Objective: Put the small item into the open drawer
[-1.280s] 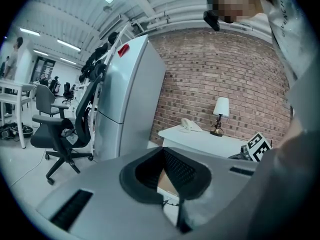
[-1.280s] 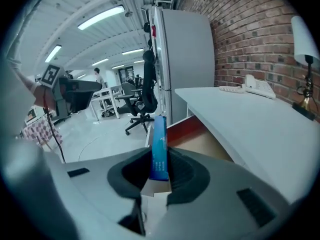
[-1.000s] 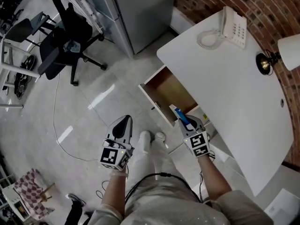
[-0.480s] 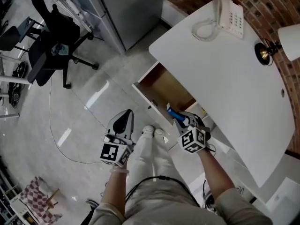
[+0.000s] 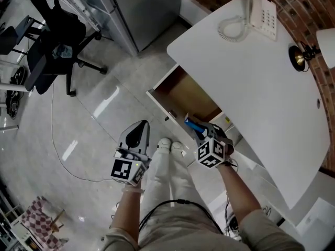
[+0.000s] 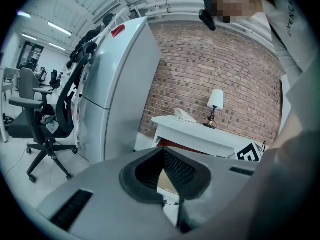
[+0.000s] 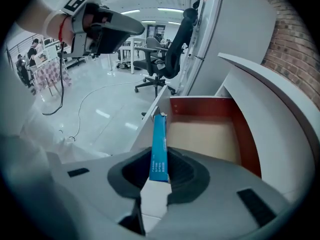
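My right gripper (image 5: 201, 133) is shut on a thin blue packet (image 5: 192, 125), which stands on edge between the pads (image 7: 159, 144). It hovers at the near front corner of the open drawer (image 5: 189, 95). In the right gripper view the packet points toward the drawer's bare tan floor (image 7: 202, 134). My left gripper (image 5: 137, 131) hangs over the floor to the left of the drawer, jaws together with nothing in them. In its own view the left gripper (image 6: 165, 173) faces the desk.
The white desk (image 5: 261, 82) carries a telephone (image 5: 260, 17) and a lamp (image 5: 302, 56). A grey cabinet (image 5: 146, 7) stands beyond the drawer and an office chair (image 5: 55, 35) at the far left. A cable (image 5: 65, 158) trails across the tiled floor. The person's shoes (image 5: 166, 145) are between the grippers.
The head view has shifted a little. The right gripper, still holding the blue packet, has turned slightly at the drawer's front corner. The left gripper has hardly moved.
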The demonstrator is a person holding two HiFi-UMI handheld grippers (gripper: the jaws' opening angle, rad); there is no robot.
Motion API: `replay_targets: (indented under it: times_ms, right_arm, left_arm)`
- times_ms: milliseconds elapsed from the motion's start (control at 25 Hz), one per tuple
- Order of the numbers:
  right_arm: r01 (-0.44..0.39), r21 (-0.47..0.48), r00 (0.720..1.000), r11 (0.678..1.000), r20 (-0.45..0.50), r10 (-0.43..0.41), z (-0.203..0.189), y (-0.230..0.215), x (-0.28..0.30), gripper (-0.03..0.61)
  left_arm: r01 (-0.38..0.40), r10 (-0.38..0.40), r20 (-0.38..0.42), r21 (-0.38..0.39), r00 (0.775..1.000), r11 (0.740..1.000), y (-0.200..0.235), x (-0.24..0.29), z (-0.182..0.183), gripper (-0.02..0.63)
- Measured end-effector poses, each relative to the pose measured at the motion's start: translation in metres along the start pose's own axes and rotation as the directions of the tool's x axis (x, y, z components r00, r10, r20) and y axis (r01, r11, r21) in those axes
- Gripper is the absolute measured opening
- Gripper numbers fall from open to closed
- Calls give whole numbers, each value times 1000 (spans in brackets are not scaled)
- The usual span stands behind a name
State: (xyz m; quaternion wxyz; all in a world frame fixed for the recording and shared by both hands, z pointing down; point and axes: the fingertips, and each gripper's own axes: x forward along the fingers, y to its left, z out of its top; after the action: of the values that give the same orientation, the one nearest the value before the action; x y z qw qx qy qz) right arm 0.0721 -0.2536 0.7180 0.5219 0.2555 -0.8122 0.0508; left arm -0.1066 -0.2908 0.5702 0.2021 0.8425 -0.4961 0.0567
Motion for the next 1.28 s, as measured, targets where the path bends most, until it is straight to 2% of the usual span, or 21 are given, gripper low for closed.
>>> replay_targets:
  times_ms: [360, 800, 1280]
  right_arm:
    - [-21, -43, 998, 999, -57, 18, -7, 1, 21, 81]
    - [-45, -43, 994, 998, -104, 40, -13, -1, 36, 83]
    - [-54, 10, 990, 998, -133, 55, -19, -1, 47, 84]
  left_arm:
    - [-2, 2, -6, -11, 1000, 1000, 4, 5, -10, 5]
    - [-22, 22, -5, -41, 1000, 999, 10, 4, -18, 5]
    - [-36, 35, -23, -56, 999, 998, 19, 1, -28, 5]
